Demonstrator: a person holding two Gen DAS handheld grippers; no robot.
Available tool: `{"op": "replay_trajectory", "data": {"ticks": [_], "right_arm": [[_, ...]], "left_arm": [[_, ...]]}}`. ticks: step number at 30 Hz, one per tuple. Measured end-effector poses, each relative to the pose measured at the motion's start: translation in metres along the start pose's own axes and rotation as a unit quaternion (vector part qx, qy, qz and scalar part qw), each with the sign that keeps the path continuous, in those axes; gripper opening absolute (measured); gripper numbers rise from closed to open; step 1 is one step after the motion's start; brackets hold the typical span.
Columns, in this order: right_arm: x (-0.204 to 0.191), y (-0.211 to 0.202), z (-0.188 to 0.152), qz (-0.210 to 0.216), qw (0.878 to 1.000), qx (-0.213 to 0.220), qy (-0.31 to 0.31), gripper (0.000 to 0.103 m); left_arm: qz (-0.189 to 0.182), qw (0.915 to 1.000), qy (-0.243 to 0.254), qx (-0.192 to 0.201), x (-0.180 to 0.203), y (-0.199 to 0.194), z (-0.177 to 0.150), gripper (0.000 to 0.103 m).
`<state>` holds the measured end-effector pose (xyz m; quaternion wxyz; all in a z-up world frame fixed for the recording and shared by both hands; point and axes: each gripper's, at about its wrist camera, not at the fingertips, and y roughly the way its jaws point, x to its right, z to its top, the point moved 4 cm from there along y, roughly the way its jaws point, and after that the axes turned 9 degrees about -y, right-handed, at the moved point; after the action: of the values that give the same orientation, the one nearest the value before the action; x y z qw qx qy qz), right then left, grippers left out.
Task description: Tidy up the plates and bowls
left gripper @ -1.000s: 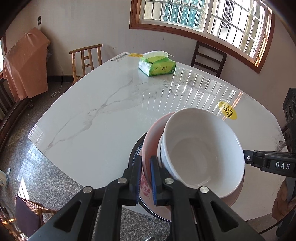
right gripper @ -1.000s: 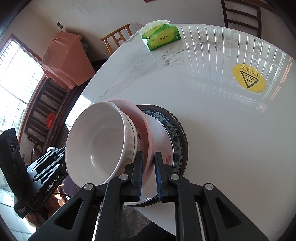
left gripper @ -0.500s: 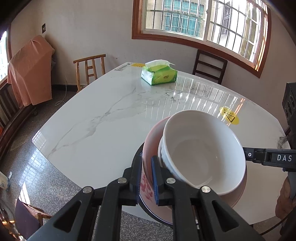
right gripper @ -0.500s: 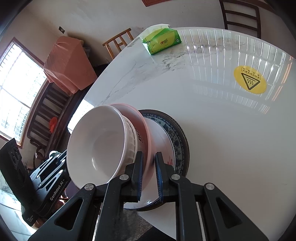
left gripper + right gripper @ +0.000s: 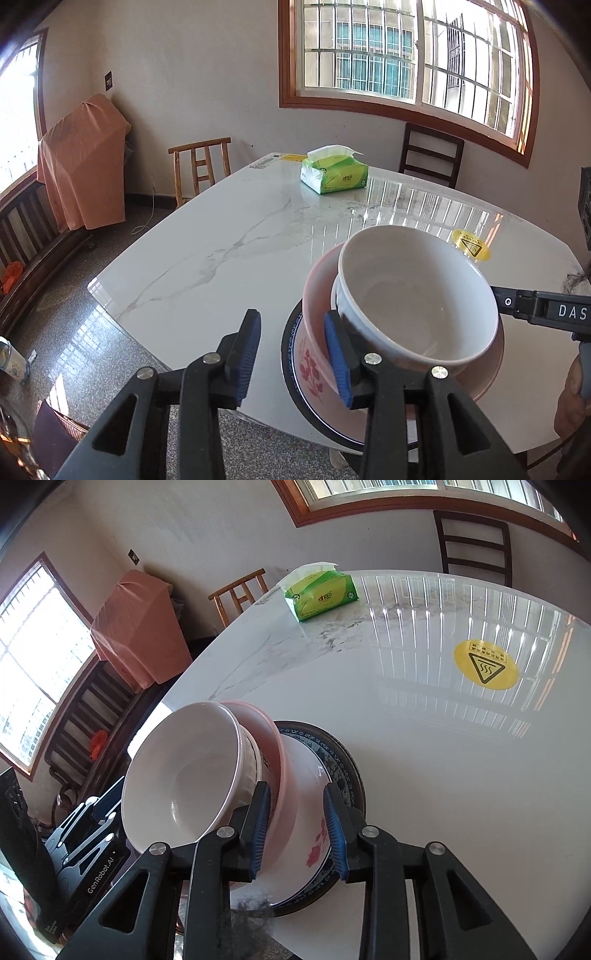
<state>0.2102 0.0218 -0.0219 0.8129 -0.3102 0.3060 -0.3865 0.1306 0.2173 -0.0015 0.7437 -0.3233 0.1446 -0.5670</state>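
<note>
Bowls sit nested on the plate (image 5: pixel 295 369) near the table (image 5: pixel 207 258) edge: white bowl (image 5: pixel 417 295) inside the pink bowl (image 5: pixel 317 295). Left gripper (image 5: pixel 291 354) and right gripper (image 5: pixel 297 827) both stand wide apart, gripping nothing, their jaws straddling the rims. To retreat cleanly, I would draw each straight back, level, without clipping a rim.

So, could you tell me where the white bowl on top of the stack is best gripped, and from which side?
Grip the white bowl by its thin rim, one finger inside and one outside. Its rim stands clear above the pink bowl, so the wall is exposed all round. Coming from the near table edge looks easiest, where the open right gripper already faces the stack on the patterned plate.
</note>
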Motion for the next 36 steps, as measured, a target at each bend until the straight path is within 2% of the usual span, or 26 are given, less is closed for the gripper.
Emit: {"op": "replay_trajectory", "data": {"ticks": [2,6,10,17,21,26,29,31,34,36], "right_arm": [[-0.001,-0.004,-0.004,-0.005,1.0,0.013,-0.003,0.032],[-0.002,-0.014,-0.013,0.001,0.999,0.045,0.001,0.042],[-0.009,-0.023,-0.021,-0.011,0.997,0.069,-0.017,0.043],[-0.026,-0.046,-0.046,-0.007,0.992,0.125,-0.031,0.047],[-0.037,-0.056,-0.062,-0.021,0.985,0.161,-0.057,0.051],[-0.053,-0.066,-0.077,-0.046,0.973,0.205,-0.098,0.059],[-0.059,-0.075,-0.088,-0.065,0.962,0.241,-0.108,0.073],[-0.062,-0.081,-0.095,-0.084,0.952,0.268,-0.12,0.087],[-0.069,-0.087,-0.104,-0.102,0.943,0.286,-0.139,0.097],[-0.073,-0.089,-0.108,-0.101,0.941,0.291,-0.143,0.098]], "left_arm": [[0.0,1.0,-0.003,0.008,-0.001,-0.003,-0.002,0.041],[-0.008,0.9998,-0.008,0.018,-0.003,-0.008,-0.006,0.045],[-0.01,0.9996,-0.011,0.023,-0.001,-0.014,-0.011,0.051],[-0.015,0.9986,-0.027,0.043,-0.004,-0.028,-0.021,0.059],[-0.023,0.9971,-0.048,0.054,-0.007,-0.042,-0.03,0.061],[-0.022,0.9968,-0.068,0.037,-0.01,-0.044,-0.047,0.062],[-0.021,0.9962,-0.081,0.027,-0.01,-0.039,-0.06,0.062],[-0.021,0.9955,-0.087,0.032,-0.01,-0.041,-0.068,0.062],[-0.015,0.995,-0.086,0.049,-0.006,-0.046,-0.077,0.062],[-0.025,0.995,-0.078,0.056,-0.001,-0.049,-0.081,0.062]]}}
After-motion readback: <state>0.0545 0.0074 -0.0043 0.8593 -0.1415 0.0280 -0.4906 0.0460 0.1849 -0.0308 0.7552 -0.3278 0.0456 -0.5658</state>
